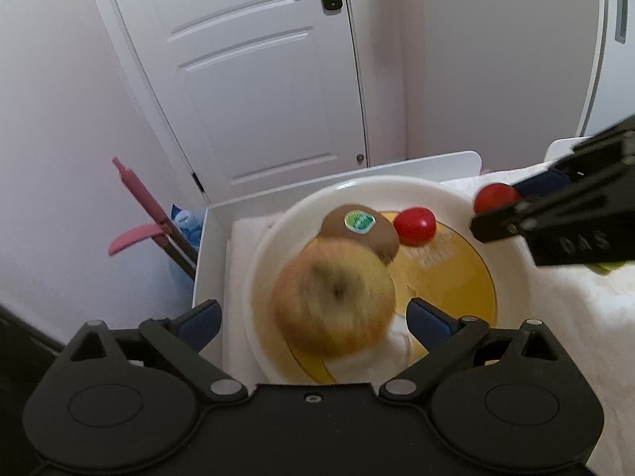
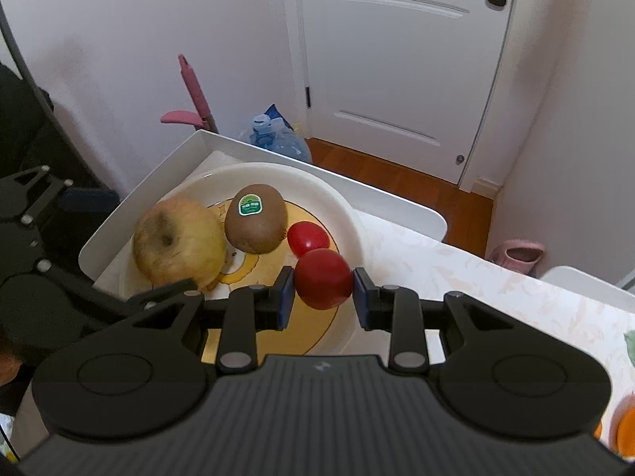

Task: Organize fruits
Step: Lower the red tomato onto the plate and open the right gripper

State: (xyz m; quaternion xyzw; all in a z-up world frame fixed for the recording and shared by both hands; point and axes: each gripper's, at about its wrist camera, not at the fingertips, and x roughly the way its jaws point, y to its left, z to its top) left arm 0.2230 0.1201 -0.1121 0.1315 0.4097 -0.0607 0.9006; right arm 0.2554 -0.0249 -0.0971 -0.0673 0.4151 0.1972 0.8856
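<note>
A white plate with a yellow centre [image 1: 512,246] [image 2: 349,214] holds a yellowish apple [image 1: 333,297] [image 2: 178,242], a brown kiwi with a green sticker [image 1: 359,230] [image 2: 256,218] and a red tomato [image 1: 414,225] [image 2: 307,238]. My left gripper [image 1: 313,317] is open, its fingers on either side of the apple, which looks blurred. My right gripper [image 2: 323,293] is shut on a second red tomato [image 2: 323,277] [image 1: 494,196] and holds it over the plate's right edge.
The plate sits on a white tray [image 2: 397,198] on a cloth-covered table [image 2: 496,289]. A white door [image 2: 397,59], a pink-handled tool [image 2: 194,91] and a water bottle [image 2: 278,135] are behind. An orange object [image 2: 625,428] lies at the right edge.
</note>
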